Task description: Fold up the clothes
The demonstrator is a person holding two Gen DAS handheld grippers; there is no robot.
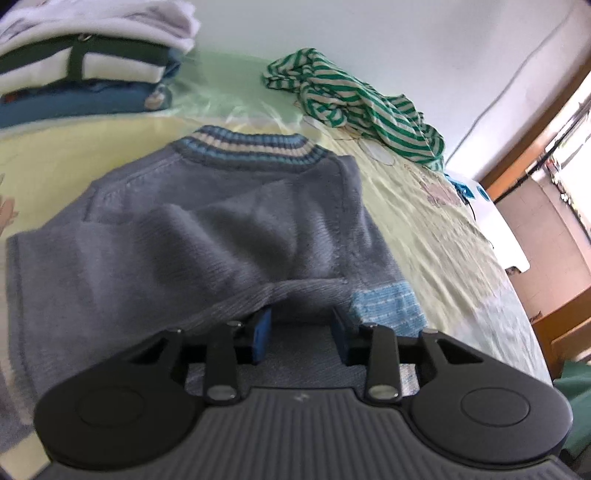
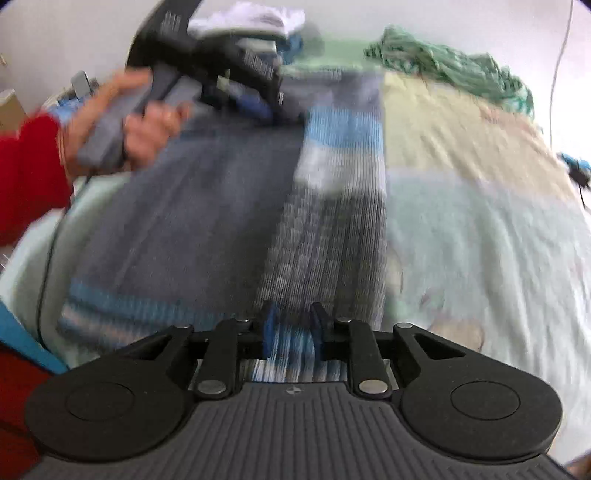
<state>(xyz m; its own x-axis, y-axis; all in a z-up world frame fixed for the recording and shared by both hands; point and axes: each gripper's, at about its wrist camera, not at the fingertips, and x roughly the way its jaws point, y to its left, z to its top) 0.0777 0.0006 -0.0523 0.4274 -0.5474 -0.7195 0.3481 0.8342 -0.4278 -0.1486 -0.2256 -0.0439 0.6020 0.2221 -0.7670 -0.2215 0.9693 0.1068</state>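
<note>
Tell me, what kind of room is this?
Probably a bedroom: a bed sheet carries a grey sweater, a stack of folded clothes and a crumpled green striped garment.

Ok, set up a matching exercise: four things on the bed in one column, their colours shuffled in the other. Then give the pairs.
Things:
1. sweater
2. crumpled shirt
3. top garment of the folded stack
4. bed sheet

Colours:
A. pale yellow and green
B. white
C. grey with blue and white bands
D. green and white stripes

Pairs: 1-C, 2-D, 3-B, 4-A
</note>
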